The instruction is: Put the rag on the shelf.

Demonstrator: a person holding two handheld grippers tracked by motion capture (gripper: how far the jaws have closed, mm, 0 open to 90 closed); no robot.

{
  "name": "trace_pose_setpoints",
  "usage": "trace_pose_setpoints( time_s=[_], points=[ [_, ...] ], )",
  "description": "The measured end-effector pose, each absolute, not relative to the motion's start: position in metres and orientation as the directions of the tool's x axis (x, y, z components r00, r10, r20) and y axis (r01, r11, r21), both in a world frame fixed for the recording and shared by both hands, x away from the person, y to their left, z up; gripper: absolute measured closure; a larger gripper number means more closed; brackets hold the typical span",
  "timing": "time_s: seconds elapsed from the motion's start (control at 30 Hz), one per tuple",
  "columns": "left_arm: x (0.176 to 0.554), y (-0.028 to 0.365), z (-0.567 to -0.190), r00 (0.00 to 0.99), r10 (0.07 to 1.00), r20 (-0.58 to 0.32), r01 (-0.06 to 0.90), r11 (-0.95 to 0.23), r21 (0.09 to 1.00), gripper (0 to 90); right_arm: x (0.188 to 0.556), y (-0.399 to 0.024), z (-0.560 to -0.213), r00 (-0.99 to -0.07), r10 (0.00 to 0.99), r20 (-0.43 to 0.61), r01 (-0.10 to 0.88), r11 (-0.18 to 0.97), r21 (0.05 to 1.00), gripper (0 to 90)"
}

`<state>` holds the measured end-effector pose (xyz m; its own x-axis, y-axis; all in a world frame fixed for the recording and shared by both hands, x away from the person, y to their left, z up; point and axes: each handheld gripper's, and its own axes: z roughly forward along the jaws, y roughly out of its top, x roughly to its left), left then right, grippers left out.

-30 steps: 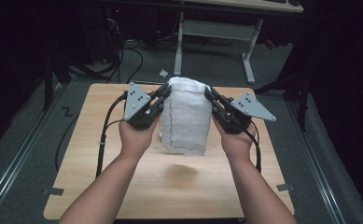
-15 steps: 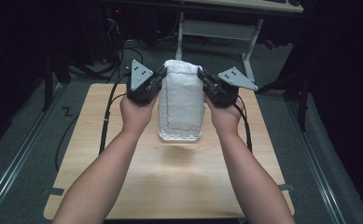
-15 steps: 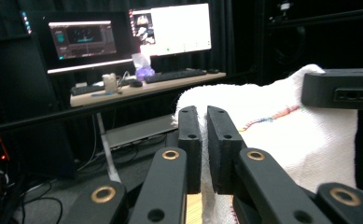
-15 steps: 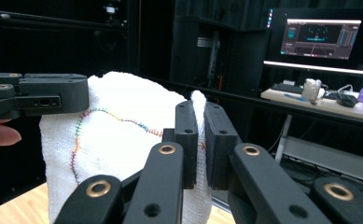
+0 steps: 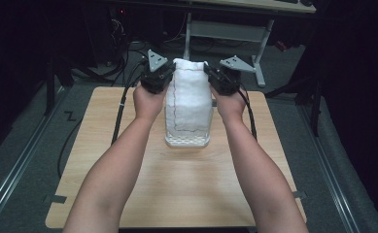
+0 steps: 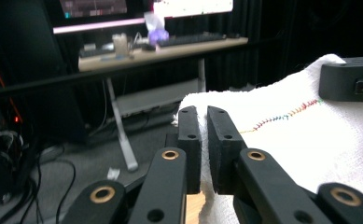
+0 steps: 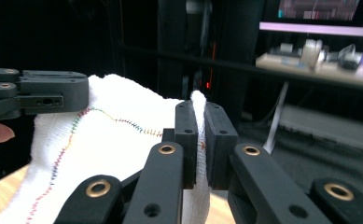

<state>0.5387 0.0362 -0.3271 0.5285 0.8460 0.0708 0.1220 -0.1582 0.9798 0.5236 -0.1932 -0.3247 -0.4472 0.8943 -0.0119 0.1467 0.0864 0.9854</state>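
Note:
A white towel with a coloured stitched line hangs stretched between my two grippers above the far half of the wooden table. Its lower end touches the table, where a white ribbed edge shows. My left gripper is shut on the towel's upper left corner. In the left gripper view the jaws pinch the cloth edge. My right gripper is shut on the upper right corner. The right gripper view shows a fold of the towel clamped between its pads.
Black cables trail from the grippers over the table's left and right sides. Beyond the far edge stands a desk with white legs, and a keyboard and monitors sit on it. Grey floor with rails flanks the table.
Both hands have carried the towel away from the person toward the table's far edge, still gripping its top corners. The towel now hangs straighter, with its lower end on the table.

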Motion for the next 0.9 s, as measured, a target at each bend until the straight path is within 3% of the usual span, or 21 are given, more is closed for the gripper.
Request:
trace_pose_setpoints(
  time_s=[0.13,0.27,0.43,0.9],
  points=[
    [0.554,0.032,-0.344,0.528,0.849,0.019,0.225,-0.162,0.961,83.6,0.544,-0.195,-0.339,-0.442,0.896,0.035,0.248,0.084,0.965,84.1],
    [0.566,0.033,-0.361,0.535,0.843,-0.049,0.36,-0.175,0.917,68.6,0.556,-0.197,-0.352,-0.421,0.905,0.066,0.341,0.09,0.936,65.4],
    [0.56,0.043,-0.365,0.52,0.852,-0.068,0.338,-0.132,0.932,61.6,0.55,-0.202,-0.364,-0.412,0.911,0.009,0.359,0.153,0.921,64.8],
    [0.501,0.071,-0.355,0.55,0.835,-0.008,0.256,-0.159,0.954,66.9,0.494,-0.228,-0.365,-0.4,0.915,-0.051,0.297,0.183,0.937,64.3]
  ],
)
